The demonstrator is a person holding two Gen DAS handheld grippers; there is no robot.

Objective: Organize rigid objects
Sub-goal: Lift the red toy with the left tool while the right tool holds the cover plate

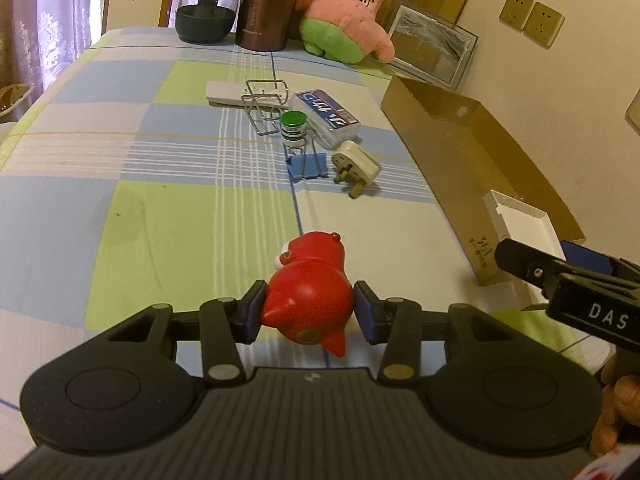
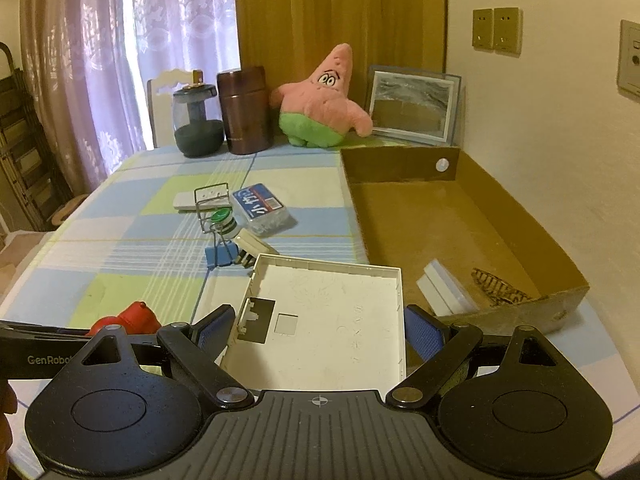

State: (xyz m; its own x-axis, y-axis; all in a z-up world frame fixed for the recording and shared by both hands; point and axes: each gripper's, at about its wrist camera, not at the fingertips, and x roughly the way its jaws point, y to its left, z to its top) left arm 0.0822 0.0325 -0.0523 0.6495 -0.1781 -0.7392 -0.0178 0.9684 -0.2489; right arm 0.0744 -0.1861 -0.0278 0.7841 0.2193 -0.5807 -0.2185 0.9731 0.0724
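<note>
So my left gripper [image 1: 308,312] is clamped on a little red toy figure [image 1: 308,300], blue pads pressed against both its sides, down at the near end of the checked tablecloth [image 1: 120,152]. My right gripper [image 2: 319,332] has a flat white plastic tray [image 2: 332,320] sitting between its fingers; the left pad looks like it's touching the tray's edge, but on the right I can't really tell whether the pad meets it, so I can't say if it's properly gripped or just framed. The tray sits just left of the near end of the brown cardboard box [image 2: 400,168], which runs along the right side of the table by the wall. Inside the box near its front wall there's a small white case [image 2: 444,292] and a dark patterned hair clip [image 2: 496,284]. Further out in the middle of the cloth is a cluster: white plug [image 1: 357,164], blue binder clip [image 1: 306,166], green-capped bottle [image 1: 295,128], a clear box with a blue label [image 1: 328,116], a wire stand [image 1: 264,104] and a white remote [image 1: 224,92]. At the far end stand a pink starfish plush [image 1: 348,20], a brown canister [image 1: 266,4] and a dark glass jar [image 1: 208,2].
</note>
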